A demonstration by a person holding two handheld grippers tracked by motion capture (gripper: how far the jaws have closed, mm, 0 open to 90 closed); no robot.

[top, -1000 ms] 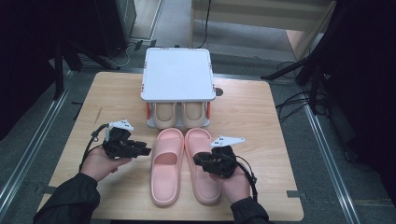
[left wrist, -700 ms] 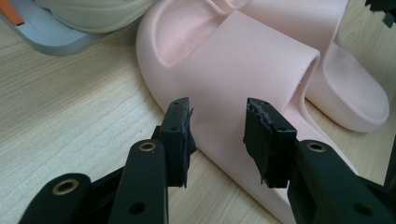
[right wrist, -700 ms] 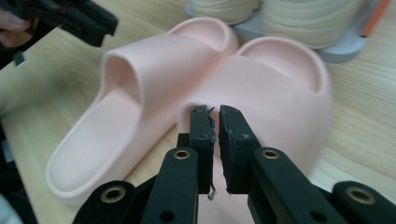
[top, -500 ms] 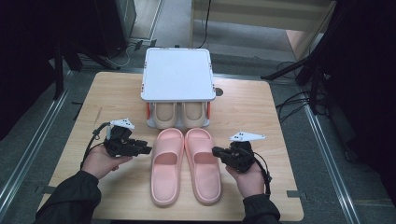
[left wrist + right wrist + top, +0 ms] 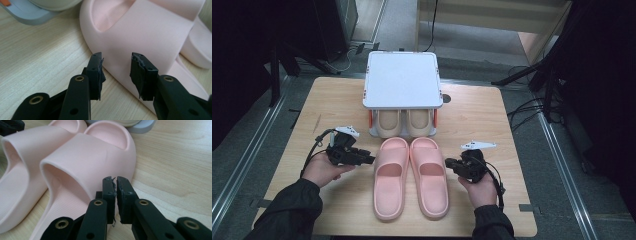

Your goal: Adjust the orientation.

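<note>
We see a wooden table [image 5: 492, 120] with a white shoe rack [image 5: 401, 80] standing at its far middle. Under the flat white top of the rack, two beige slippers [image 5: 404, 122] lie side by side in the one open shelf, with their rounded ends toward us. The rack has small orange parts at its sides. We cannot read any brand or writing on the rack or on the shoes.

Just near of the rack lie two pink slippers, close together and parallel. The left pink slipper [image 5: 389, 177] and the right pink slipper [image 5: 430, 175] both rest flat on the table.

Our left gripper [image 5: 368, 160] is at the left edge of the left pink slipper. In the left gripper view its jaws stand apart, released, with the side of the slipper strap just beyond them; they do not press on it.

Our right gripper [image 5: 448, 163] is just beside the right edge of the right pink slipper. Its jaws have just been closing and are now clenched together on nothing.
</note>
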